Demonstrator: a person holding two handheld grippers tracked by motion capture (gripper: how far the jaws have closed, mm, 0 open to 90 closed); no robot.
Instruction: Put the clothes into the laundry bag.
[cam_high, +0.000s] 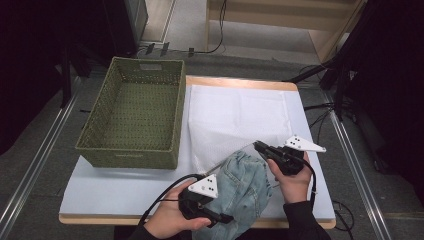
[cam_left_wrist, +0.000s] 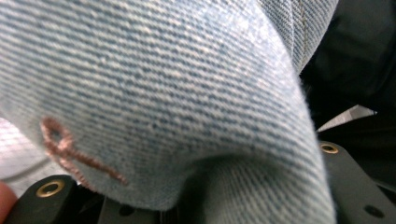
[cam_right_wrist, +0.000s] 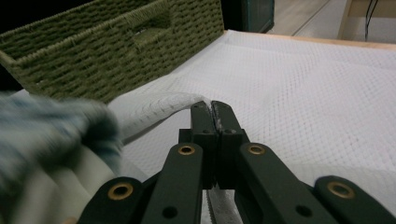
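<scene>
A light-blue denim garment (cam_high: 245, 187) lies bunched at the table's near edge, partly over a white textured cloth (cam_high: 235, 115). My left gripper (cam_high: 225, 218) lies low at the garment's near side and appears shut on it. In the left gripper view the denim (cam_left_wrist: 177, 93) drapes over the jaws and hides their tips. My right gripper (cam_high: 256, 145) hovers at the garment's far edge, pointing left. Its jaws (cam_right_wrist: 211, 108) are shut, and I see nothing between them. The white cloth (cam_right_wrist: 303, 93) spreads out beyond them.
A green woven basket (cam_high: 127, 150) stands empty on the left half of the table, and its wall (cam_right_wrist: 116, 51) rises to the left in the right gripper view. Bare pale tabletop (cam_high: 115, 187) lies in front of the basket. Cables and stands crowd the floor beyond the table.
</scene>
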